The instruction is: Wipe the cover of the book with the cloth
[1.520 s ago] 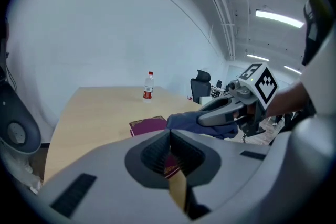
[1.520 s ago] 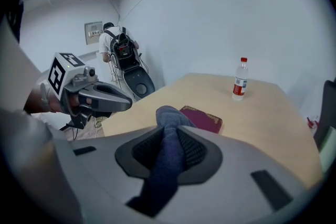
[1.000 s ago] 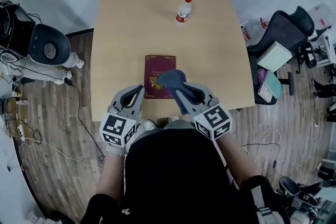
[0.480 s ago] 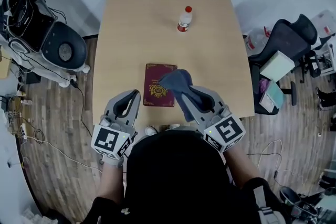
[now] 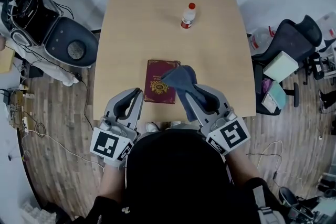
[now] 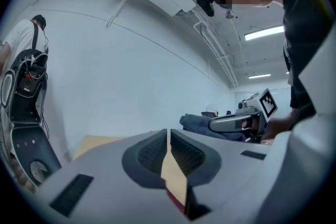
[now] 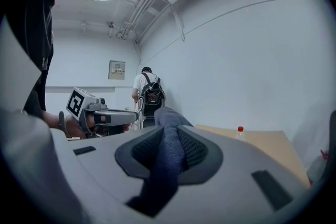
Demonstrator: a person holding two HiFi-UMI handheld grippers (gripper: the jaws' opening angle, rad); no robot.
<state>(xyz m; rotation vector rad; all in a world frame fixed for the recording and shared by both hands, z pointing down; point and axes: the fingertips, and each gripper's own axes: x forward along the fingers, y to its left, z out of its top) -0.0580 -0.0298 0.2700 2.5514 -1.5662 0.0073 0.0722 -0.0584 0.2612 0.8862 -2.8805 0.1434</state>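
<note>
A dark red book (image 5: 158, 80) with a gold emblem lies flat on the wooden table (image 5: 136, 29), near its front edge. My right gripper (image 5: 190, 93) is shut on a blue cloth (image 5: 180, 79), which hangs over the book's right edge, raised above it. The right gripper view shows the cloth (image 7: 167, 157) pinched between the pads. My left gripper (image 5: 134, 95) is shut with nothing held, left of the book's near corner. In the left gripper view its jaws (image 6: 168, 145) meet, with the table and a sliver of the book showing below them.
A bottle (image 5: 188, 14) with a red cap stands on the far part of the table. A grey machine with cables (image 5: 47, 29) sits on the floor at left. An office chair (image 5: 286, 42) and boxes stand at right. A person with a backpack (image 7: 148, 94) stands by the wall.
Both grippers have risen towards the camera and drawn back a little, the right one carrying the cloth. The book has not moved on the table.
</note>
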